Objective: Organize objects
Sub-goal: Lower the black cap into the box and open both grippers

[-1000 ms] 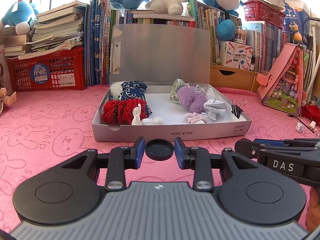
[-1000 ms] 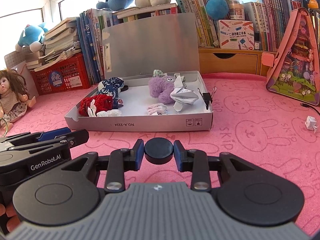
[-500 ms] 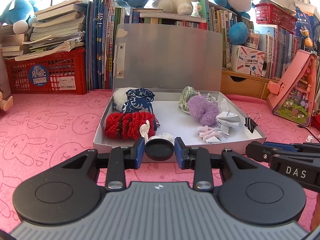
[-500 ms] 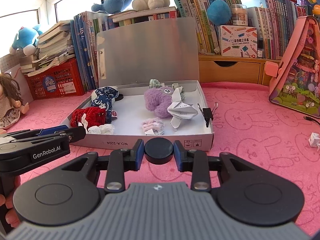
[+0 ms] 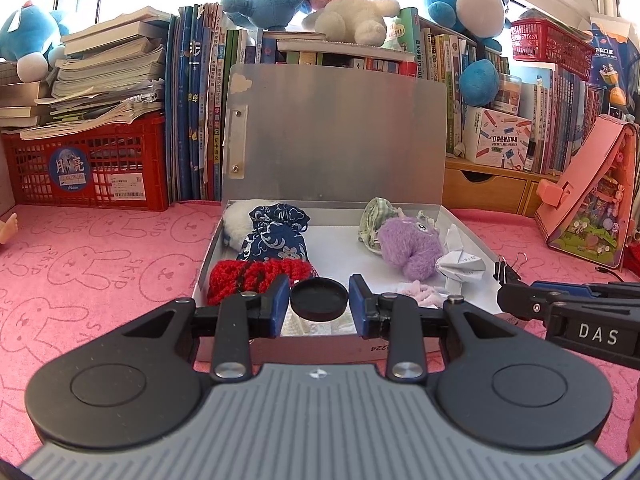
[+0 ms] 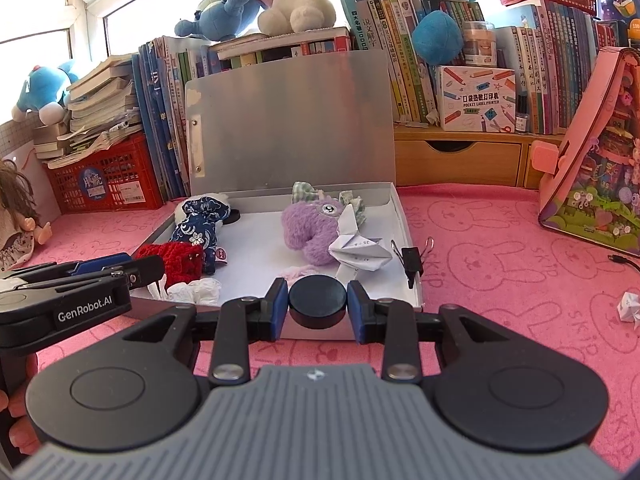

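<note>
Fingers on my left gripper (image 5: 319, 305) stand parted at frame centre, nothing between them; the black round part between them looks like part of the rig itself. My right gripper (image 6: 318, 305) reads the same, fingers apart and holding nothing. Both hover at the near edge of the open grey box (image 5: 332, 152), whose lid stands upright against the books. Inside it, in the left wrist view, I see a red knitted piece (image 5: 256, 278) at lower left, a blue patterned pouch (image 5: 276, 236) just behind it, a purple plush (image 5: 408, 246) right of centre and a folded white paper (image 5: 460, 264) beside that. A black binder clip (image 6: 412, 260) is clipped on the box's right wall. The box rests on the pink bunny-print tabletop (image 6: 500, 264). A crumpled paper scrap (image 6: 628, 306) lies apart at far right.
</note>
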`<state>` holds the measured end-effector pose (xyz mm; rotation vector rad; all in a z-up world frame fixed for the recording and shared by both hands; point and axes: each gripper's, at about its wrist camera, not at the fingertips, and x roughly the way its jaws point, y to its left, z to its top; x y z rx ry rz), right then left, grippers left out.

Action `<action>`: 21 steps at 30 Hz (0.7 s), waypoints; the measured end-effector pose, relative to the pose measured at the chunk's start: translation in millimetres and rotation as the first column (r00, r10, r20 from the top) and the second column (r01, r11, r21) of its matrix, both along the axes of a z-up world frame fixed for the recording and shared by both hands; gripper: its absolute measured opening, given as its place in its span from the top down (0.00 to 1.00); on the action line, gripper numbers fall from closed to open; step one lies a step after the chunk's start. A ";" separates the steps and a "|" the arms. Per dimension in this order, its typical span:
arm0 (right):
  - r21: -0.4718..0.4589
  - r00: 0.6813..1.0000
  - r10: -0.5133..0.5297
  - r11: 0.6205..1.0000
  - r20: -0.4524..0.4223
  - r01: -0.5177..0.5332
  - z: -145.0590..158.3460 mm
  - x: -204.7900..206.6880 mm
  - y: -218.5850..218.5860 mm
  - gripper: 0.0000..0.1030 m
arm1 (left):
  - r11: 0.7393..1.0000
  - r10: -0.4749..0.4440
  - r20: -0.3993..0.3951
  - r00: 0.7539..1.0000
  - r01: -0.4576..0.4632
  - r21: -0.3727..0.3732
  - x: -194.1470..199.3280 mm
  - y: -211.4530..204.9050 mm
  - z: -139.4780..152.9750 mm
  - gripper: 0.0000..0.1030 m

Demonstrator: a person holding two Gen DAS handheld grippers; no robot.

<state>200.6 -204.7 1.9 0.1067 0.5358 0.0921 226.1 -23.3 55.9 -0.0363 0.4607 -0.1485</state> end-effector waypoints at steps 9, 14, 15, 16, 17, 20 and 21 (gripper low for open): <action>0.020 1.000 -0.014 1.000 -0.024 0.014 -3.5 16.7 -4.6 0.64 | 1.000 0.012 -0.021 1.000 -0.012 -0.008 21.3 3.1 -4.1 0.64; 0.023 0.999 -0.019 1.000 -0.040 0.020 -6.5 30.7 -2.9 0.64 | 1.000 0.020 -0.023 1.000 -0.020 -0.002 36.6 0.9 -7.2 0.64; 0.016 0.999 -0.021 1.000 -0.043 0.021 -7.6 34.0 -1.6 0.64 | 1.000 0.022 -0.024 0.999 -0.022 0.001 39.3 0.3 -8.8 0.64; 0.010 0.999 -0.022 1.000 -0.045 0.022 -8.5 37.0 -0.5 0.64 | 1.000 0.024 -0.028 0.999 -0.024 0.001 42.3 -0.3 -10.3 0.64; 0.004 0.999 -0.024 1.000 -0.047 0.024 -9.6 39.9 0.4 0.64 | 1.000 0.024 -0.033 0.999 -0.024 0.000 45.1 -0.7 -12.2 0.64; -0.003 0.998 -0.031 1.000 -0.062 0.031 -12.7 50.4 2.4 0.64 | 1.000 0.020 -0.040 0.999 -0.021 -0.001 53.4 -2.7 -17.4 0.63; 0.001 0.997 -0.032 0.999 -0.068 0.032 -13.8 54.0 2.6 0.64 | 1.000 0.017 -0.037 0.999 -0.017 0.003 55.2 -3.9 -18.1 0.63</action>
